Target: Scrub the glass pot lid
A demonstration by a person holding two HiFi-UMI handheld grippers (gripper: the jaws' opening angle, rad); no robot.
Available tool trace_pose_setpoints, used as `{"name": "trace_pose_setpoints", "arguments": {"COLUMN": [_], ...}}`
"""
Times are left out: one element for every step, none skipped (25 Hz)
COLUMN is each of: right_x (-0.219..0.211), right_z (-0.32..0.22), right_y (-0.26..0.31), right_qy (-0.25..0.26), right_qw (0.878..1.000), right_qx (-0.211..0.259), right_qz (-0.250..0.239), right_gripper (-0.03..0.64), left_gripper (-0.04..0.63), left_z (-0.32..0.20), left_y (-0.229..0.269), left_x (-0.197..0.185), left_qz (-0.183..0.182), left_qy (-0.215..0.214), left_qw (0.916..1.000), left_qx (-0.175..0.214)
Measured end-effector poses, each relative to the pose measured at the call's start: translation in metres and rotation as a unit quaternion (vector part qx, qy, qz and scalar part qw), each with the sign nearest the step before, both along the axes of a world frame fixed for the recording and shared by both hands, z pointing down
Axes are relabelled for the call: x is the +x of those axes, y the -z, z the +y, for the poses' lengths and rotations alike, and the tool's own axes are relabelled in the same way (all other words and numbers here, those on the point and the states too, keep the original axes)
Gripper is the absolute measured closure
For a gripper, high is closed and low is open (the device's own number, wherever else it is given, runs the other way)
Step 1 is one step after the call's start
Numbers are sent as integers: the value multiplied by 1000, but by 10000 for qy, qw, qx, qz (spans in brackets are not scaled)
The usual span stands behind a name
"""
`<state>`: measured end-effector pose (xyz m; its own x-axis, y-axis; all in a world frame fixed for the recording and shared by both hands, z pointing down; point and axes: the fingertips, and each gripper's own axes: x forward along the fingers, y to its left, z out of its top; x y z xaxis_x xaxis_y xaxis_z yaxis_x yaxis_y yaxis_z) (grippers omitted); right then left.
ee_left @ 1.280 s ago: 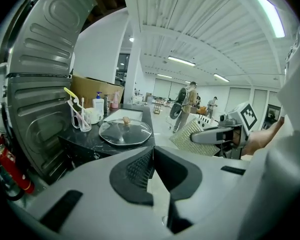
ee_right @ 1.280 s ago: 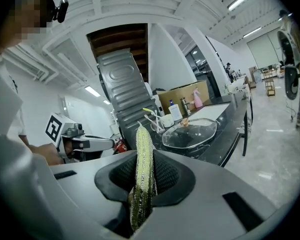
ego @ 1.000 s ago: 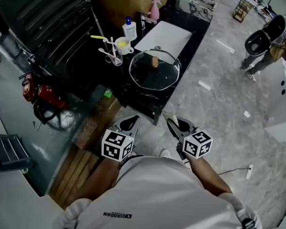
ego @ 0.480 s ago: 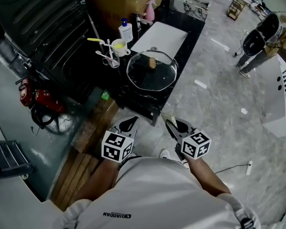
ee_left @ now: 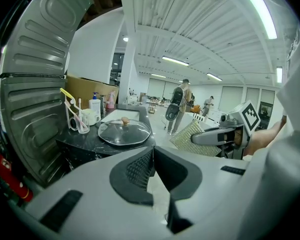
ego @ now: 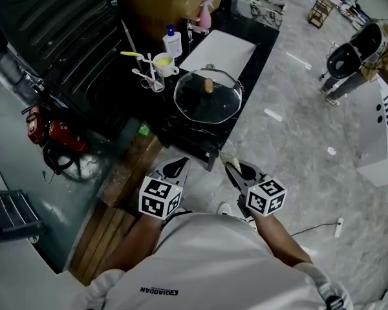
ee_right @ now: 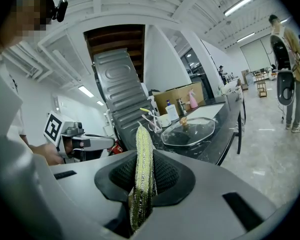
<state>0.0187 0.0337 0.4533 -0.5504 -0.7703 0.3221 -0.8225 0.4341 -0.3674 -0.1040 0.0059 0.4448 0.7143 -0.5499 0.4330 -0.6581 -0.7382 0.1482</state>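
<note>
The glass pot lid [ego: 209, 97], with a small wooden knob, lies flat on a dark counter [ego: 181, 134] ahead of me; it also shows as the lid [ee_left: 124, 132] and the lid [ee_right: 188, 132] in the gripper views. My left gripper [ego: 174, 168] is held low, short of the counter, jaws shut with nothing between them. My right gripper [ego: 237, 170] is level with it and shut on a yellow-green scouring pad [ee_right: 143, 176], which stands edge-on between the jaws. That pad [ee_left: 196, 136] shows flat in the left gripper view.
On the counter stand a white cutting board [ego: 220, 51], a soap bottle [ego: 172, 42], a pink spray bottle [ego: 205, 15], a mug [ego: 162, 63] and a glass of utensils [ego: 152, 77]. A cardboard box [ego: 161, 2] sits behind. A person [ego: 355, 60] stands at right.
The view shifted slightly, so the counter and lid sit a little higher in frame than a second ago. Both grippers stay in the same place and state.
</note>
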Motion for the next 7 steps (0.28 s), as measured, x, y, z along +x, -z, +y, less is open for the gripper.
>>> {"name": "trace_pose_setpoints", "arguments": {"right_x": [0, 0, 0, 0, 0, 1, 1], "right_z": [0, -1, -1, -1, -1, -1, 0], "right_y": [0, 0, -1, -1, -1, -2, -2], "right_qy": [-1, -3, -6, -12, -19, -27, -34], "right_qw": [10000, 10000, 10000, 10000, 10000, 10000, 10000], "right_qx": [-8, -14, -17, -20, -22, -24, -25], "right_qz": [4, 7, 8, 9, 8, 7, 6], "right_gripper": [532, 532, 532, 532, 532, 532, 532], "left_gripper": [577, 577, 577, 577, 577, 577, 577], "left_z": [0, 0, 0, 0, 0, 1, 1], "left_y": [-1, -2, -2, -2, -2, -2, -2], "left_x": [0, -1, -1, -1, -1, -1, -1], "left_qz": [-13, -20, -21, -20, -19, -18, -17], "left_qy": [-9, -12, -13, -13, -14, -14, -15], "left_qw": [10000, 10000, 10000, 10000, 10000, 10000, 10000], "left_qx": [-19, -31, -35, -33, -27, -20, -12]}}
